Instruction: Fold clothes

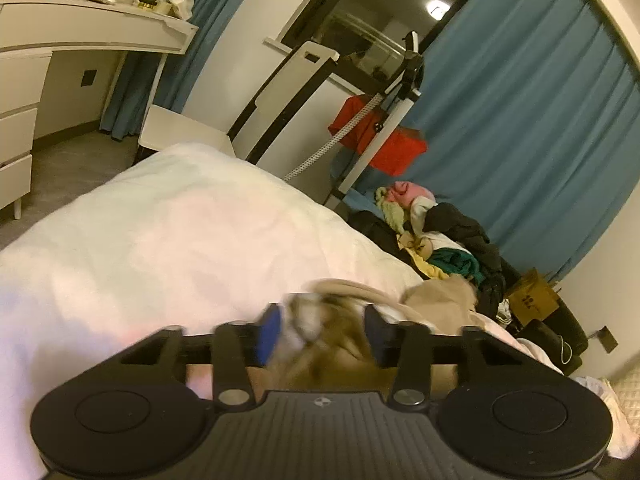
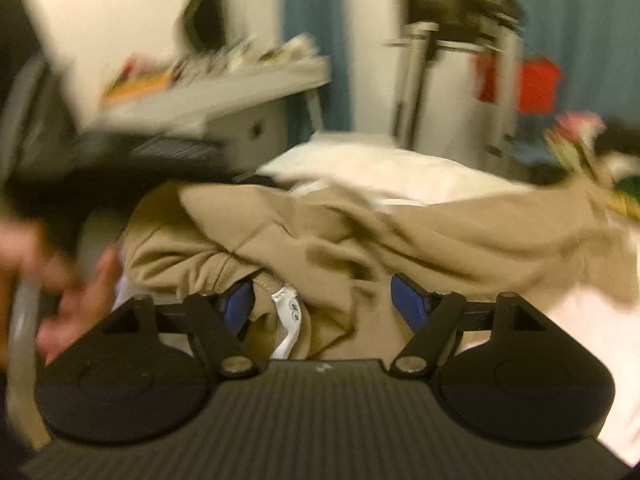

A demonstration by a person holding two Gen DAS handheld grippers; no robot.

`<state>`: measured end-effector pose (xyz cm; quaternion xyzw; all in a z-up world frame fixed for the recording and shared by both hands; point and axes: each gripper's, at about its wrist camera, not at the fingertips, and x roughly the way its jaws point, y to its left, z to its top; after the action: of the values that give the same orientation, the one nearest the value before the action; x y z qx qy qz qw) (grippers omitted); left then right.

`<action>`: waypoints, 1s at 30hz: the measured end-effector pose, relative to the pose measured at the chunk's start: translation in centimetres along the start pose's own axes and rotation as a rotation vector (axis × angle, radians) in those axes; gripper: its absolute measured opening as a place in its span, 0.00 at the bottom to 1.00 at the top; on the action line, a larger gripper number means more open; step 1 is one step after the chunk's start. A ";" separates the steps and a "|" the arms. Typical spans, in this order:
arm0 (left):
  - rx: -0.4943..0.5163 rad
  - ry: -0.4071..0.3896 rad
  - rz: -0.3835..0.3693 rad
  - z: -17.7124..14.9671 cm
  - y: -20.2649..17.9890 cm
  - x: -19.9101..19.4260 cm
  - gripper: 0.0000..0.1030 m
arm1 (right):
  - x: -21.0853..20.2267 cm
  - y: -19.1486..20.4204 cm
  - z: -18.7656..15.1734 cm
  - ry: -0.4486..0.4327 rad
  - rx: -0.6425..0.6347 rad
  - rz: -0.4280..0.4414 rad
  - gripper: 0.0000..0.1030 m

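A tan garment [image 2: 360,232] lies crumpled on the white bed [image 1: 180,220]. In the right wrist view my right gripper [image 2: 325,304] stands wide apart over its near folds. Fabric and a white drawstring [image 2: 289,312] sit between the blue pads [image 2: 412,302], which do not visibly pinch them. In the left wrist view the tan garment [image 1: 440,300] is bunched and blurred between the parted pads [image 1: 270,334] of my left gripper [image 1: 323,332], loose rather than pinched. A blurred hand [image 2: 60,280] holding the black left gripper body [image 2: 100,168] shows at the left of the right wrist view.
A pile of mixed clothes [image 1: 440,240] lies at the bed's far right. Behind it stand a rack with a red cloth [image 1: 380,136] and blue curtains [image 1: 520,120]. A white desk with bottles [image 1: 100,32] is at the left, and a cardboard box [image 1: 532,296] is on the floor.
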<state>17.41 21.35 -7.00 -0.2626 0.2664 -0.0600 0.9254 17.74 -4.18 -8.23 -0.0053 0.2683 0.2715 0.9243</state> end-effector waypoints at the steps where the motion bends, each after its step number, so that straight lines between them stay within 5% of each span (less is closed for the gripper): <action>1: -0.001 -0.003 0.005 -0.1 -0.4 -0.8 0.60 | -0.6 -1.0 -0.1 -0.020 0.053 -0.013 0.73; 6: 0.030 0.019 0.006 -2.3 -3.3 -5.9 0.64 | -3.9 -5.1 -1.1 -0.122 0.252 -0.057 0.73; 12: 0.146 0.127 -0.065 -9.1 -7.9 -10.4 0.66 | -8.5 -8.5 -2.2 -0.197 0.307 -0.113 0.74; 18: 0.355 0.244 0.038 -15.2 -11.0 -8.8 0.66 | -12.0 -9.8 -5.5 -0.155 0.357 -0.156 0.75; 26: 0.227 0.214 0.201 -14.5 -9.1 -4.7 0.70 | -12.0 -10.2 -6.5 -0.159 0.416 -0.086 0.76; 30: 0.118 0.195 0.189 -13.4 -7.6 -4.6 0.63 | -11.5 -10.1 -6.5 -0.162 0.414 -0.080 0.76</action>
<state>6.69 9.91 -10.61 -0.1746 0.3746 -0.0132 0.9105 11.49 -19.58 -9.47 0.1958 0.2426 0.1733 0.9342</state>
